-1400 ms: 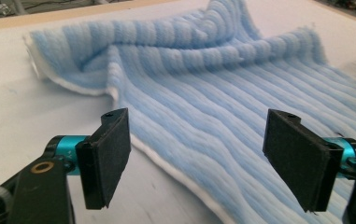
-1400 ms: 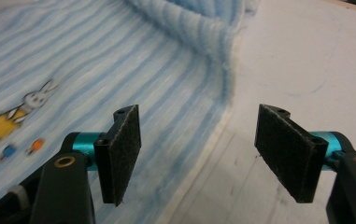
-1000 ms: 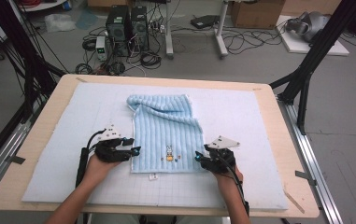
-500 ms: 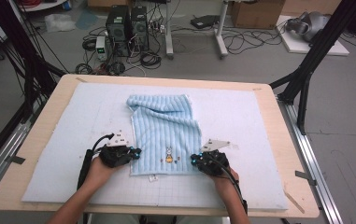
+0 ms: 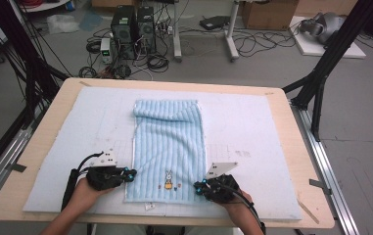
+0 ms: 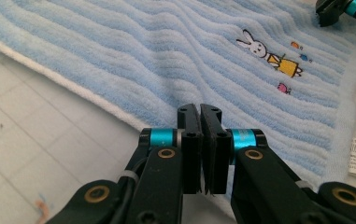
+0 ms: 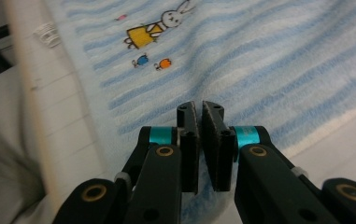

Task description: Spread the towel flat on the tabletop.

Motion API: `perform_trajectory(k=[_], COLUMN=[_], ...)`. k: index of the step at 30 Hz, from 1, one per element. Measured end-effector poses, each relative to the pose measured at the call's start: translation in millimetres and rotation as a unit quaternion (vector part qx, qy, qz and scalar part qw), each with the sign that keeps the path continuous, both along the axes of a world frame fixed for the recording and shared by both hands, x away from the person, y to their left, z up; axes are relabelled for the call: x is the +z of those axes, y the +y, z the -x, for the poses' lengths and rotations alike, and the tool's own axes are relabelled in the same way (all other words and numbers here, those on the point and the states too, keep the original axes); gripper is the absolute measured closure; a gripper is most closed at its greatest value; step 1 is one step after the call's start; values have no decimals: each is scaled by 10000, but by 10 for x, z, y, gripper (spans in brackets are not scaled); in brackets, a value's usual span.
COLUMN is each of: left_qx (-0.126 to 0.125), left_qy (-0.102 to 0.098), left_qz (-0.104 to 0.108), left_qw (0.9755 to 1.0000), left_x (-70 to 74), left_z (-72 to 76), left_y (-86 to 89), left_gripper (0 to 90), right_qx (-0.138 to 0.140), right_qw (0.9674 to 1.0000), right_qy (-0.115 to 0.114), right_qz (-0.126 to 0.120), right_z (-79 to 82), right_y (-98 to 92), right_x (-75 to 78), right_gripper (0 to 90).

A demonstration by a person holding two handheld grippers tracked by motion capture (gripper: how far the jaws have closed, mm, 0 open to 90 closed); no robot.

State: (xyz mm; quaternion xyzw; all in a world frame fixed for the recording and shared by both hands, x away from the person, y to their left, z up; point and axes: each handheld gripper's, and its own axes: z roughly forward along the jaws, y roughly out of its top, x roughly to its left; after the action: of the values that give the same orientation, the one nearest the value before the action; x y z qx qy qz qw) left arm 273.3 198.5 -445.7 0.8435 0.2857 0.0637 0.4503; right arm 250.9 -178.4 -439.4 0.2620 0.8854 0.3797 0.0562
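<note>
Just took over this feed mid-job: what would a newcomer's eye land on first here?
First the light blue striped towel, laid lengthwise down the middle of the pale blue mat, its far end rolled over. Next the small rabbit picture near the towel's near edge. Then the left gripper and right gripper, jaws shut at the towel's two near corners; whether cloth is pinched between them I cannot tell.
</note>
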Motion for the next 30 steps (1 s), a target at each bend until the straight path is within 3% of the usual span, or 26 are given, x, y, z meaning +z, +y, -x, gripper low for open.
perform_trajectory(k=[2, 5, 7, 11, 15, 17, 20, 22, 27, 30], left_qx=[-117, -119, 93, 541, 843, 893, 957, 935, 880, 849], left_qy=[50, 89, 23, -160, -200, -214, -183, -191, -161, -155], left_qz=[-12, 114, 207, 479, 568, 520, 614, 563, 514, 536], left_qw=[9999, 9998, 9997, 9973, 9946, 9944, 9933, 9938, 9947, 9948], left_x=[-2, 13, 38, 71, 71, 65, 57, 48, 27, 41], left_z=[60, 109, 88, -16, -215, -282, -330, -328, -297, -264], left_y=[33, 84, 105, 123, 95, 63, 32, 16, 26, 25], left_gripper=[867, 841, 690, 501, 461, 462, 463, 465, 469, 471], right_qx=[147, 46, -115, -438, -505, -559, -514, -418, 137, 603], right_qw=[9999, 9998, 9994, 9983, 9977, 9979, 9984, 9990, 9996, 9973], right_qy=[31, -70, -146, -312, -442, -320, -240, -126, 137, 341], right_qz=[-29, -186, -277, -231, -88, 13, -57, -116, -220, -230], right_z=[54, 60, 22, -102, -239, -310, -346, -337, -261, -165], right_y=[16, 27, 53, 193, 342, 386, 398, 387, 342, 349], right_x=[14, 52, 68, 41, 3, -40, -56, -57, -50, -35], right_gripper=[835, 705, 633, 509, 566, 634, 807, 854, 860, 859])
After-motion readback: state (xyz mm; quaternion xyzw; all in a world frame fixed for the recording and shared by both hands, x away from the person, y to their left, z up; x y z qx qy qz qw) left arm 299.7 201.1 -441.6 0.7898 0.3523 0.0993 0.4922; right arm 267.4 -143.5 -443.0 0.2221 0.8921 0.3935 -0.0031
